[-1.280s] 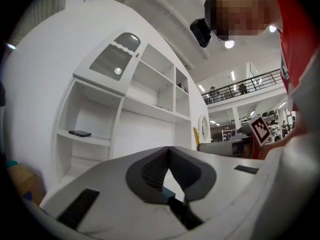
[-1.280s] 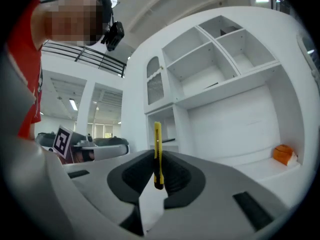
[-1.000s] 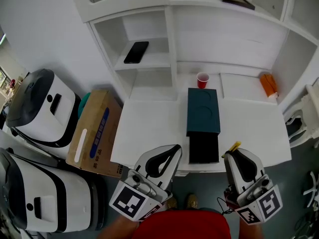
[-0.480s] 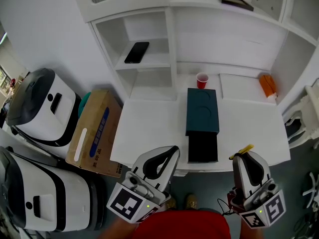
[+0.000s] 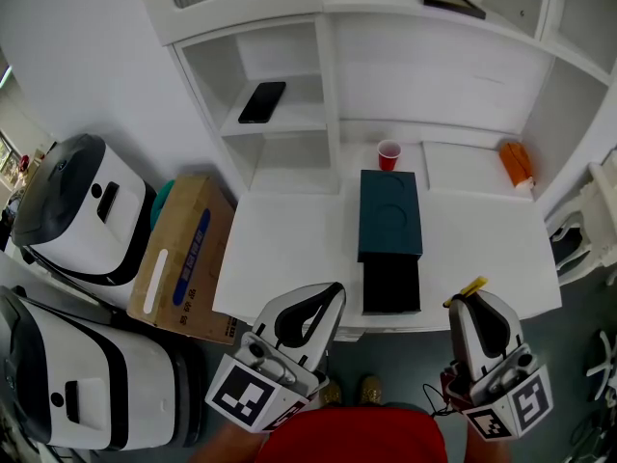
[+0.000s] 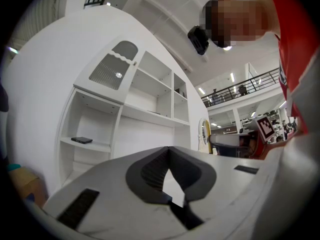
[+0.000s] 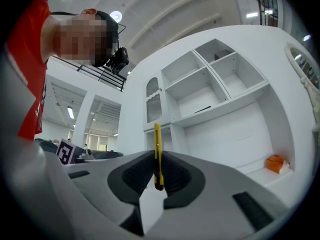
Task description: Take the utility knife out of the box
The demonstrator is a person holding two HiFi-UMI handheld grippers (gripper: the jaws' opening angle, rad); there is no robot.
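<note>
A dark teal box point(image 5: 390, 215) lies on the white table point(image 5: 289, 249), its black inner tray point(image 5: 391, 285) slid out toward me. My right gripper point(image 5: 471, 299) hangs off the table's near edge, right of the tray. Its jaws are closing on a yellow utility knife point(image 5: 469, 288), which stands upright between the pads point(image 7: 172, 171) in the right gripper view, where the knife point(image 7: 157, 134) pokes up past the right gripper point(image 7: 156, 156). My left gripper point(image 5: 336, 288) is shut and holds nothing, left of the tray. In the left gripper view the left gripper point(image 6: 168, 150) has its tips together.
A red cup point(image 5: 388, 153) stands behind the box. An orange object point(image 5: 517, 163) lies at the back right. A black phone point(image 5: 263, 101) rests on a shelf. A cardboard box point(image 5: 181, 255) and white appliances point(image 5: 77, 205) stand left of the table.
My right gripper has drifted slightly to the right with the knife, away from the tray. The left gripper has stayed put.
</note>
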